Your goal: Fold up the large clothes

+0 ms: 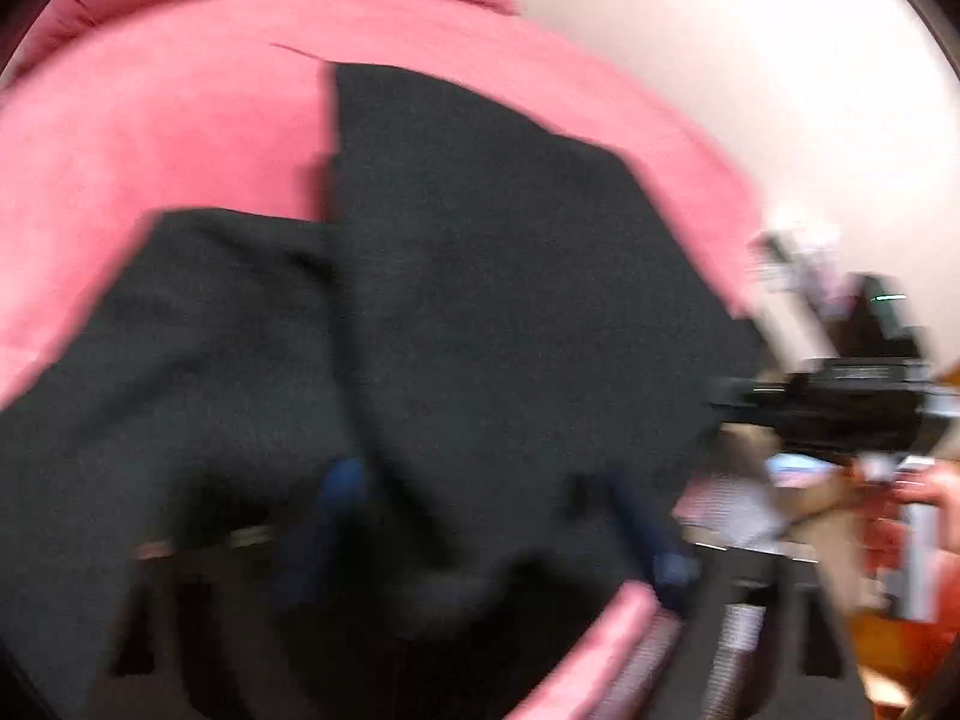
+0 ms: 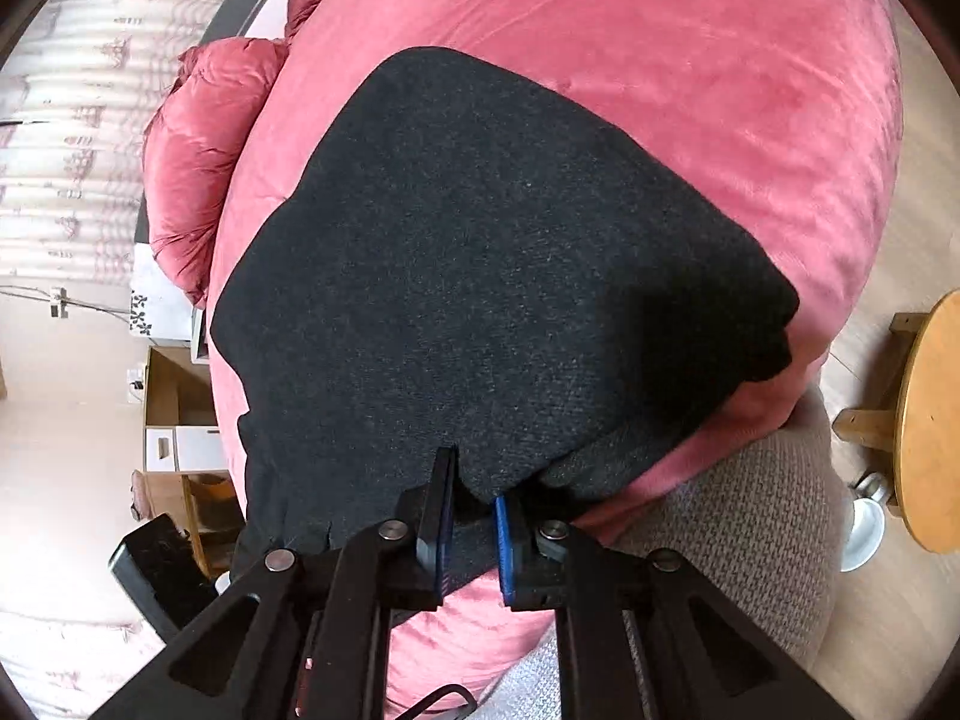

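Note:
A black knitted garment (image 2: 480,252) lies folded on a pink velvet bedspread (image 2: 690,60). My right gripper (image 2: 474,510) is shut on its near edge, with a pinch of black cloth between the blue pads (image 2: 504,534). The left wrist view is blurred. It shows the same black garment (image 1: 468,276) with a flap laid over on the left. There my left gripper (image 1: 492,516) stands open, its blue fingers (image 1: 342,492) wide apart low over the cloth. The cloth lies between and under them, and the pads do not press on it. The right tool's black housing (image 1: 840,402) shows at the right edge.
A pink pillow (image 2: 198,168) lies at the head of the bed, with a wooden bedside shelf (image 2: 174,420) beside it. A round wooden stool (image 2: 930,420) and a white cup (image 2: 864,522) stand on the floor at right. Grey knitted fabric (image 2: 750,510) lies at the bed's near edge.

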A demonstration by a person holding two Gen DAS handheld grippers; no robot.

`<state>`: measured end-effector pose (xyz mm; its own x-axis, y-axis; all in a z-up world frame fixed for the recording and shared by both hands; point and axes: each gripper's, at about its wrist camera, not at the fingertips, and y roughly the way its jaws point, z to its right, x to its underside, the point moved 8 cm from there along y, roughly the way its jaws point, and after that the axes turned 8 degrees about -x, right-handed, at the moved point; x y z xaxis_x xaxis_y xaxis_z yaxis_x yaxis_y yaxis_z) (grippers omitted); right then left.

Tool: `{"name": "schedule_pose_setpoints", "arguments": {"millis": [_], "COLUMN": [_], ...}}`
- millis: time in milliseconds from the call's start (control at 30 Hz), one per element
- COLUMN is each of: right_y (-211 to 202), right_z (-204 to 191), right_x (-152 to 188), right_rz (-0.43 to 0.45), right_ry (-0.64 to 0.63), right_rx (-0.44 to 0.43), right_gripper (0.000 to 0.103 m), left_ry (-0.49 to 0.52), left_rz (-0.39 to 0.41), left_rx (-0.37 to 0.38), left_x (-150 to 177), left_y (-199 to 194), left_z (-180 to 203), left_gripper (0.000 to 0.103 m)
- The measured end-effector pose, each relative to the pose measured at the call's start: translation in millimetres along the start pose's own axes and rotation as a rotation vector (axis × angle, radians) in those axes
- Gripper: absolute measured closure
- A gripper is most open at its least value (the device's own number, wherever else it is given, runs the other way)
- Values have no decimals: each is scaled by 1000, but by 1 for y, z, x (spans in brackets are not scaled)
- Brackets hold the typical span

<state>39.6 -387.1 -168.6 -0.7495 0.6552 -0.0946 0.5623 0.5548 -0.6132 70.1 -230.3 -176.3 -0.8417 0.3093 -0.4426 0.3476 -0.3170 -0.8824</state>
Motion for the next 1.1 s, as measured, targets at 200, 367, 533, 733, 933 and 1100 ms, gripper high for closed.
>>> {"name": "schedule_pose_setpoints", "arguments": {"millis": [200, 367, 533, 733, 933, 1100], "right_y": [-5, -7, -19, -25, -53, -80], "right_z": [7, 11, 13, 18, 14, 23], "right_x": [-3, -4, -5, -9, -20, -31], "right_rz": [13, -3, 13, 28, 85, 160], "right_ry": [0, 65, 86, 83, 71, 54], "right_rx": [37, 9, 27, 44, 75, 166], "right_gripper": [92, 85, 83, 81, 77, 74], "left_ry": [-132, -105, -106, -139, -215, -241], "left_rz": [-83, -124, -189, -233, -128, -240], "left_rx": [126, 110, 54, 92, 255, 153], "left_x": [10, -2, -6, -28, -66, 0], "left_y": [11, 23, 15, 14, -67, -22], "left_z": [-13, -8, -2, 4, 13, -1], "left_gripper": [25, 53, 62, 91, 92, 91]}}
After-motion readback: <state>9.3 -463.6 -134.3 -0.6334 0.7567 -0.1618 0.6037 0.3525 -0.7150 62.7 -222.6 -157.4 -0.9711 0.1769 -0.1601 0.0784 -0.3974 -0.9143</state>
